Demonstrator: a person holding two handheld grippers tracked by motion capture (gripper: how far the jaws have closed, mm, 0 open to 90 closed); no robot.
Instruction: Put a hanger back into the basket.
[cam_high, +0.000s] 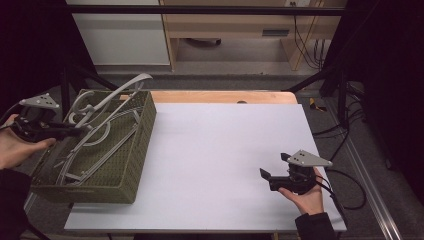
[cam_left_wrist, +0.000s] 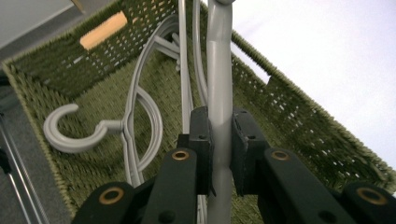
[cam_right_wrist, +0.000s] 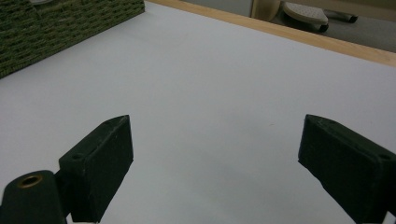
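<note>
The desk (cam_high: 215, 150), bare white between the green woven basket (cam_high: 135, 150) at its left edge and the right gripper (cam_high: 276, 166), offers open passage. Inside the basket, crossed grey hangers (cam_high: 100, 135) obstruct entry; one hanger arm (cam_high: 131, 82) juts above the rim. Basket walls bound its interior.

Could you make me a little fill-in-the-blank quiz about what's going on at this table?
1. The left gripper is shut on a grey ____.
2. The hangers lie in a woven basket coloured ____.
3. The right gripper has its jaws ____, with nothing between them.
4. The basket sits at the table's ____ side in the high view.

Missing words: hanger; green; open; left
</note>
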